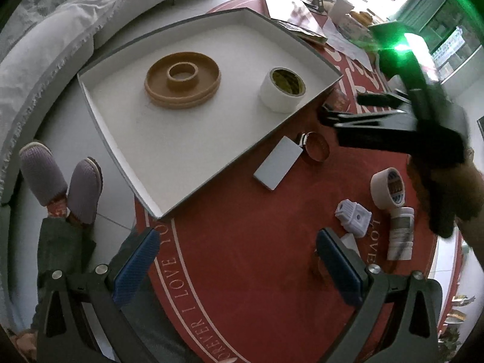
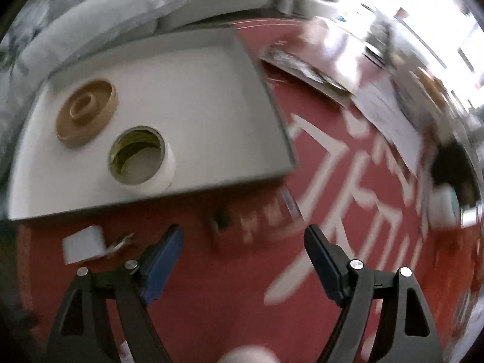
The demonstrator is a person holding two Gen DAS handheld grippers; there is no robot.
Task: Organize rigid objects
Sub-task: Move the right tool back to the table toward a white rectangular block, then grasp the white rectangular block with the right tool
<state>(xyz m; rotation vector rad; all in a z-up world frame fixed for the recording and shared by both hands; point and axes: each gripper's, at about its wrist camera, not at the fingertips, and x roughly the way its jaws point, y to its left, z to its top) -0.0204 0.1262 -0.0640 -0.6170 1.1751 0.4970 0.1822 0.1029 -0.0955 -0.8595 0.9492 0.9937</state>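
Observation:
A shallow white tray (image 1: 121, 139) lies on the red table and holds a tan ring-shaped spool (image 1: 182, 80) and a white tape roll (image 1: 282, 89). In the right wrist view the tray (image 2: 242, 96), spool (image 2: 86, 113) and tape roll (image 2: 140, 157) show too, blurred. My left gripper (image 1: 239, 260) is open and empty over the red cloth near the tray's near corner. My right gripper (image 2: 243, 251) is open and empty above the cloth just right of the tray; it also shows in the left wrist view (image 1: 348, 112). Loose on the cloth lie a grey flat block (image 1: 276, 166), a metal ring (image 1: 317, 146), a beige tape roll (image 1: 388, 187), a white plastic part (image 1: 354, 216) and a white bottle (image 1: 400, 233).
The red round tablecloth (image 1: 257, 272) carries white lettering. Papers and a book (image 1: 302, 27) lie at the table's far side. A sofa with a grey cover (image 1: 45, 45) stands left. The person's slippered feet (image 1: 60, 184) are on the floor at left. A small white block (image 2: 83, 243) lies near my right gripper.

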